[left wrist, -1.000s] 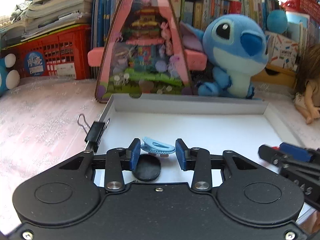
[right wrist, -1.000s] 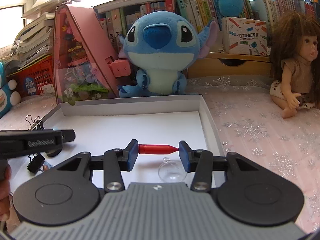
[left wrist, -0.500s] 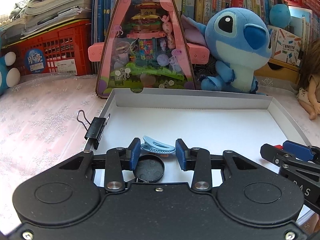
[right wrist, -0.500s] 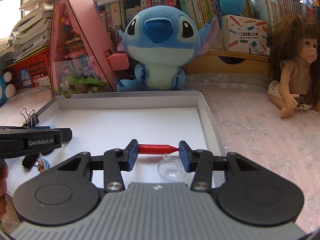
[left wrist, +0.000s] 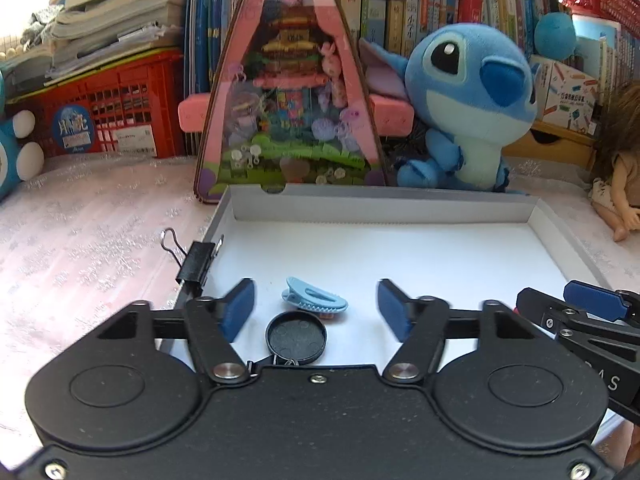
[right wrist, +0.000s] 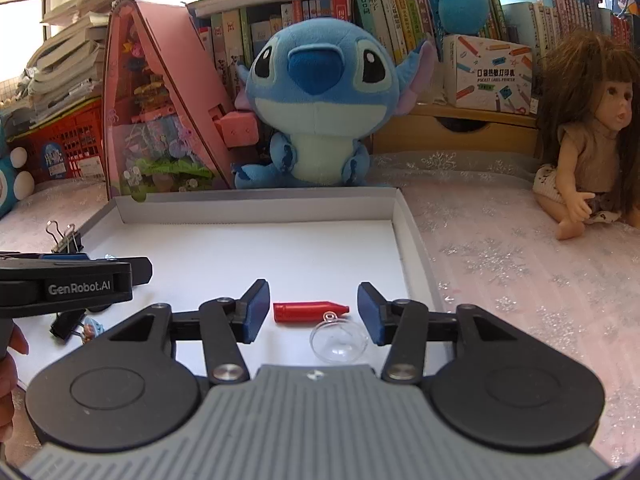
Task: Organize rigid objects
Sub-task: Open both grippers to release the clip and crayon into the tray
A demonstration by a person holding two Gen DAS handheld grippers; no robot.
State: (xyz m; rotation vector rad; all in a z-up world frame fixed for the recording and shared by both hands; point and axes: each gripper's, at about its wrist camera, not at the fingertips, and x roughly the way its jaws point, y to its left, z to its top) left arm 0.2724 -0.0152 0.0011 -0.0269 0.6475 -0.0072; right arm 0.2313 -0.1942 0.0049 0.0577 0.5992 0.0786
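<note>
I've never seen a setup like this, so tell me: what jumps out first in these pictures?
The big blue plush toy sits behind the shallow white tray, beside a pink triangular playhouse. In the tray, the open right tongs frame a red crayon and a clear glass bulb; the open left tongs frame a blue clip.

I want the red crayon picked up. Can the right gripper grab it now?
Probably yes. The right gripper is open, and the red crayon lies between its fingers in the white tray. Only a clear glass ball sits close by.
</note>
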